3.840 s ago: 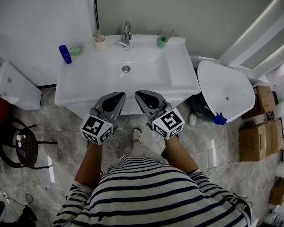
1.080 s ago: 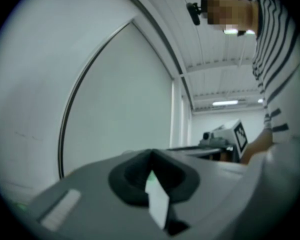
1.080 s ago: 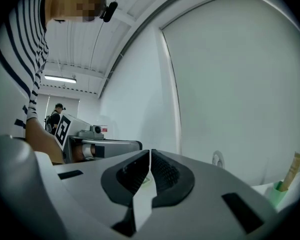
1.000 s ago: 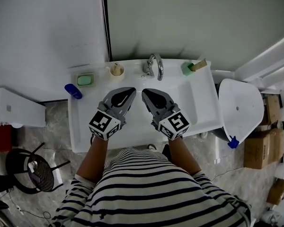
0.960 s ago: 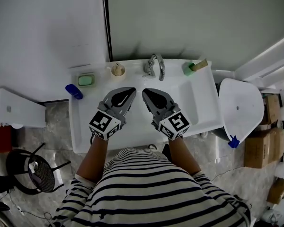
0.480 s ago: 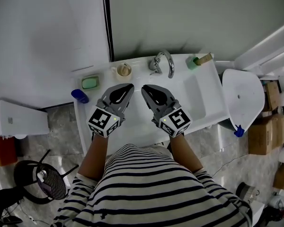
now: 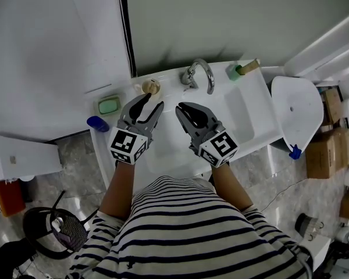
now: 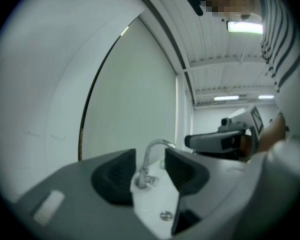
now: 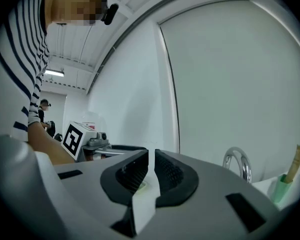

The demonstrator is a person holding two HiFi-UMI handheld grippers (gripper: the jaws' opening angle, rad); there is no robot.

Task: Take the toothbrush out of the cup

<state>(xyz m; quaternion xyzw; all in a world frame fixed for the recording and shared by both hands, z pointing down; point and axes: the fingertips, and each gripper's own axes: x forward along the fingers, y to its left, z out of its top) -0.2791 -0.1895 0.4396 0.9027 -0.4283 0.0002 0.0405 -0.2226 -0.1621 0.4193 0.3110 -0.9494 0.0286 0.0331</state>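
A beige cup (image 7: 150,86) with a brush head in it stands at the back left of the white sink (image 7: 244,118). A green cup (image 7: 235,71) (image 9: 282,187) holding a wooden-handled toothbrush (image 7: 249,67) (image 9: 295,163) stands at the back right. My left gripper (image 7: 151,102) (image 8: 150,166) hovers just in front of the beige cup; its jaws are opening with nothing between them. My right gripper (image 7: 181,107) (image 9: 151,157) is shut and empty over the basin, well left of the green cup.
A chrome faucet (image 7: 199,74) (image 8: 151,160) rises between the two cups. A green soap dish (image 7: 109,105) and a blue bottle (image 7: 97,124) lie at the sink's left end. A white toilet (image 7: 294,112) and cardboard boxes (image 7: 333,150) stand to the right.
My left gripper's jaws have opened and it has moved closer to the beige cup. The right gripper stays shut and has barely shifted.
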